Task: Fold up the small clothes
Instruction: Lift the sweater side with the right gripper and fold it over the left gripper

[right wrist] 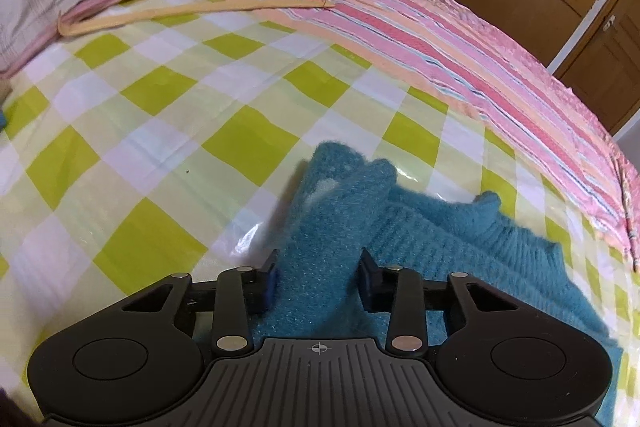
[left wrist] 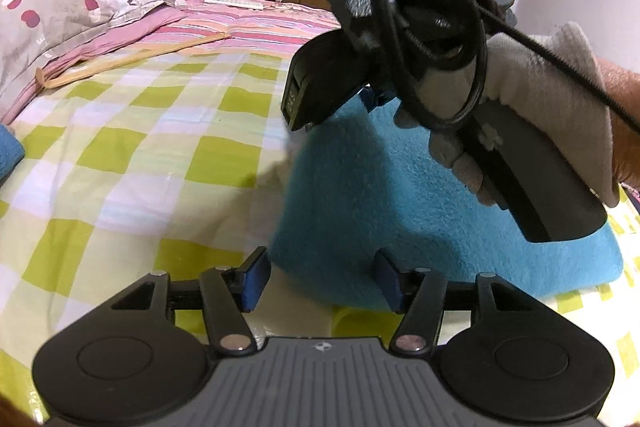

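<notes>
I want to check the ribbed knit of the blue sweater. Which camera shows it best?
The right wrist view: the blue sweater shows its ribbed knit and folds there. The left wrist view shows only a blurred plain blue patch, partly hidden by the right gripper.

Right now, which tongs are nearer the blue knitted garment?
Right. The right tongs straddle a fold of the blue knitted garment; the left tongs stand open at its edge.

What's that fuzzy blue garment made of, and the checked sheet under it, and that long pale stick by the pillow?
The blue garment looks like knitted wool or acrylic: ribbed stitches, fuzzy surface. The green-and-white checked sheet seems to be plastic or coated cloth, since it shows glossy glare and crinkles. The pale stick looks like unpainted wood or bamboo, matte tan; I cannot tell which.
</notes>
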A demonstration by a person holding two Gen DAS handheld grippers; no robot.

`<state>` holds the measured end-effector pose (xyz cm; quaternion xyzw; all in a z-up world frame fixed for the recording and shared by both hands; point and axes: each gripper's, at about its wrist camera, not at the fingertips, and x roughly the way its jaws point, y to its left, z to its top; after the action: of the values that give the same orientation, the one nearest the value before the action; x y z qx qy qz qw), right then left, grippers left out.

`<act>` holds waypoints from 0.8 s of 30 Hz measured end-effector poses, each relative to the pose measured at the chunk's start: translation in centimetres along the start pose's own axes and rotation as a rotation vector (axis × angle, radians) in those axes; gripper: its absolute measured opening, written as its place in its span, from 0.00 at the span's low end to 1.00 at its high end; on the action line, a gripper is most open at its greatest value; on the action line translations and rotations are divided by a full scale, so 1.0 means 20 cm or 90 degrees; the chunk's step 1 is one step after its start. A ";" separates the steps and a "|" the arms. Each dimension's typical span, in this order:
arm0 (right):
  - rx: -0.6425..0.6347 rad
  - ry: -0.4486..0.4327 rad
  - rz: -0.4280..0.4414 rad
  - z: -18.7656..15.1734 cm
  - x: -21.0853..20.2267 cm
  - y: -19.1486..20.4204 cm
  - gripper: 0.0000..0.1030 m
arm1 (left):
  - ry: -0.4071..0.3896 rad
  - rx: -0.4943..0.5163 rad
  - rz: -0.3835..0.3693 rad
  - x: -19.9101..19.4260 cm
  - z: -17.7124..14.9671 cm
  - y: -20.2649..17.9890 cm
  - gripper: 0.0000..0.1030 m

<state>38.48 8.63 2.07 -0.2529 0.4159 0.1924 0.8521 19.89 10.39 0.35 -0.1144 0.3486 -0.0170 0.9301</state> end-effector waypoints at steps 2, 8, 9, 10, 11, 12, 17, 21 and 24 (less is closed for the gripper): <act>0.004 -0.004 0.005 0.00 -0.01 -0.01 0.32 | 0.002 0.001 0.007 0.01 0.00 -0.01 0.63; 0.022 -0.012 0.025 -0.01 -0.04 -0.06 0.30 | 0.007 -0.012 0.014 0.02 0.00 -0.03 0.65; 0.026 -0.014 0.029 -0.01 -0.05 -0.07 0.29 | 0.007 -0.011 0.015 0.02 0.00 -0.04 0.65; 0.030 -0.015 0.033 -0.01 -0.06 -0.08 0.29 | 0.006 -0.009 0.016 0.01 0.01 -0.04 0.65; 0.034 -0.017 0.036 -0.01 -0.07 -0.09 0.29 | 0.006 -0.008 0.018 0.01 0.01 -0.05 0.65; 0.036 -0.020 0.039 -0.01 -0.08 -0.10 0.28 | 0.005 -0.009 0.019 0.00 0.01 -0.06 0.66; 0.056 -0.033 0.057 -0.03 -0.13 -0.17 0.27 | -0.001 -0.008 0.013 -0.02 0.00 -0.09 0.68; 0.082 -0.051 0.079 -0.05 -0.19 -0.25 0.26 | -0.019 0.014 0.026 -0.02 0.01 -0.15 0.71; 0.120 -0.064 0.106 -0.09 -0.25 -0.37 0.25 | -0.034 0.014 0.022 0.00 0.04 -0.20 0.63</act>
<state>38.38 1.14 7.23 -0.1264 0.4084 0.2349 0.8730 20.57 6.69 1.76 -0.0983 0.3255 -0.0018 0.9404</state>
